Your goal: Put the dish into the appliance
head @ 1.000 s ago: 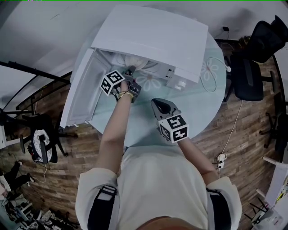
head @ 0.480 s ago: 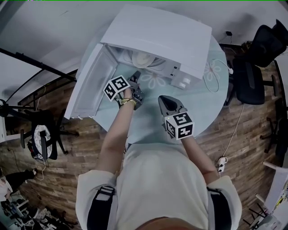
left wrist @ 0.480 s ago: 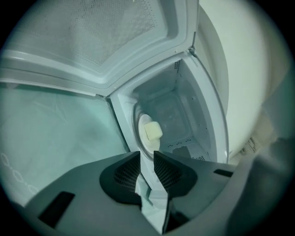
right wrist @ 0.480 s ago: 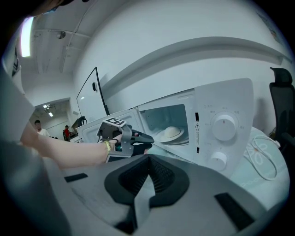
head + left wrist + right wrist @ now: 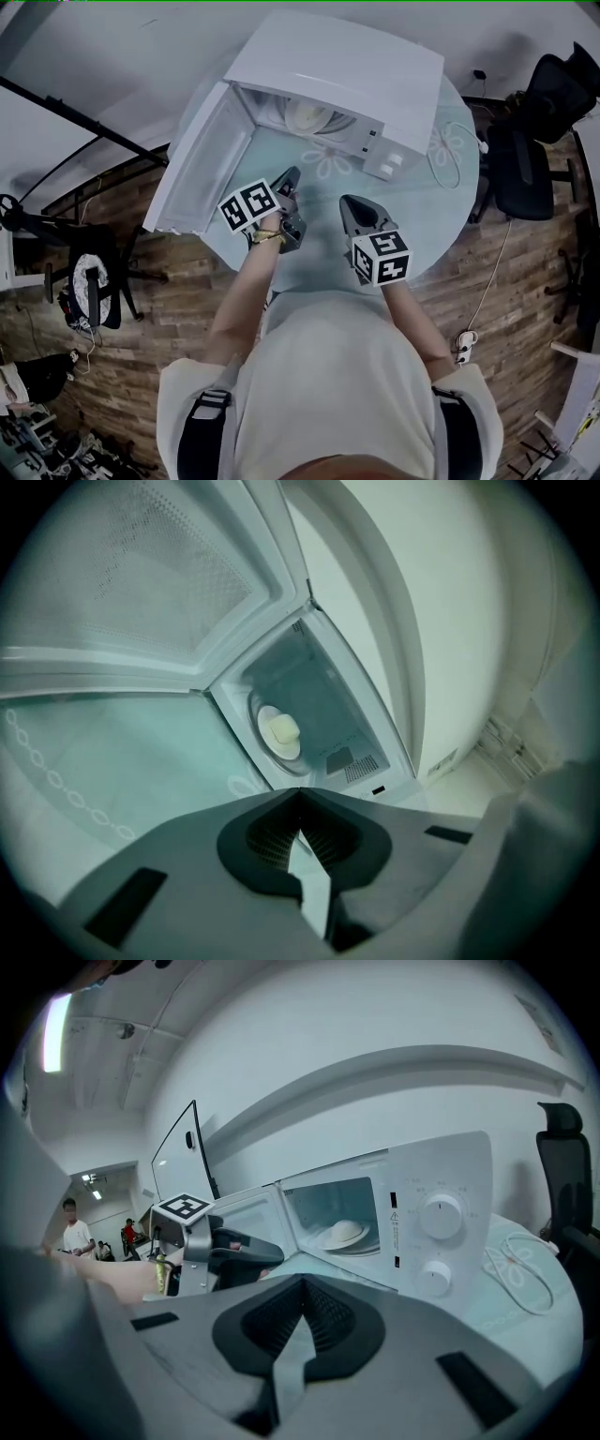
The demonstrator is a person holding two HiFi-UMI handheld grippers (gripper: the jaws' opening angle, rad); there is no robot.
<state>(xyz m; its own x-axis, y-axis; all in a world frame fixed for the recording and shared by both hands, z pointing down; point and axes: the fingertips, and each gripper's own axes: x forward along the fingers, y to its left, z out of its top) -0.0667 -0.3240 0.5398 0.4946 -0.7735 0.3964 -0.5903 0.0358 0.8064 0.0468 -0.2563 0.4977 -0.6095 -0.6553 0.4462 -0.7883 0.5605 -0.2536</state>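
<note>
- Wood flooring [image 5: 487, 281] surrounds a round, pale counter [image 5: 412, 234]; the microwave [image 5: 347, 66] stands at its far side, its door [image 5: 202, 164] swung wide to the left.
- Dish [image 5: 309, 117]: inside the cavity, on the turntable. Placement looks done; closing the door appears to be what remains.
- Left tool [image 5: 286, 178]: tips together, nothing between them, over the counter near the open door.
- Right tool [image 5: 349, 200]: likewise closed and empty, just right of the left one, well short of the appliance.
- Risk: a closed tip pushing the smooth door panel could skid off it, and a hard swing could jolt the appliance and the dish.
- Risk: a loose cable [image 5: 450, 155] lies on the counter at the right, where a sweep of the right tool could snag it.
- Views: only the right gripper view shows the two dials [image 5: 441, 1213] and the dish's domed shape; the head view gives a mere sliver of it.
</note>
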